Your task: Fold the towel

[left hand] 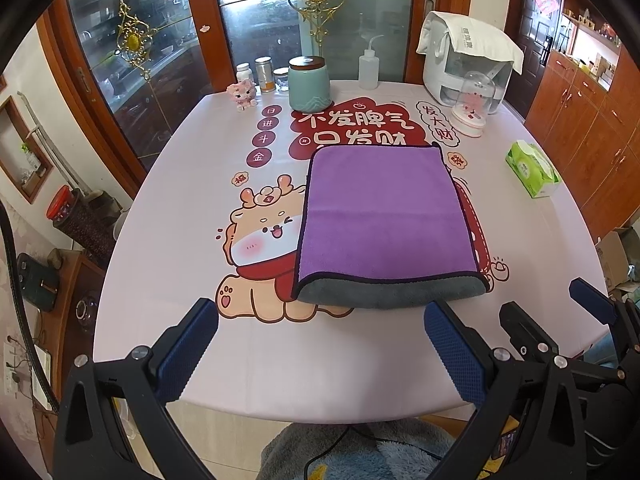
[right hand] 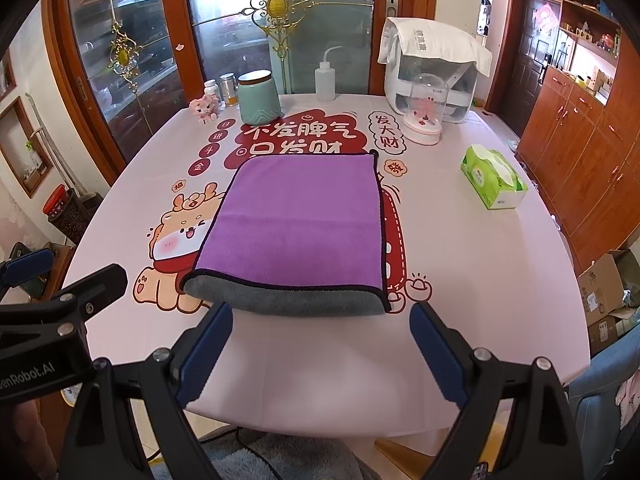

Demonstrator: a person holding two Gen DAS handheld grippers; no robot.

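The towel (left hand: 384, 220) lies flat near the middle of the table (left hand: 168, 248), purple side up, with a gray layer peeking out along its near edge — folded over, by the look of it. Both grippers sit at the near edge of the table, just short of the towel and not touching it. The left gripper (left hand: 320, 344) has its fingers spread wide and holds nothing; the right gripper (right hand: 320, 344) is likewise spread and empty. A green tissue box (right hand: 494, 178) sits far right — a teal jar (left hand: 310, 82) stands at the far side.
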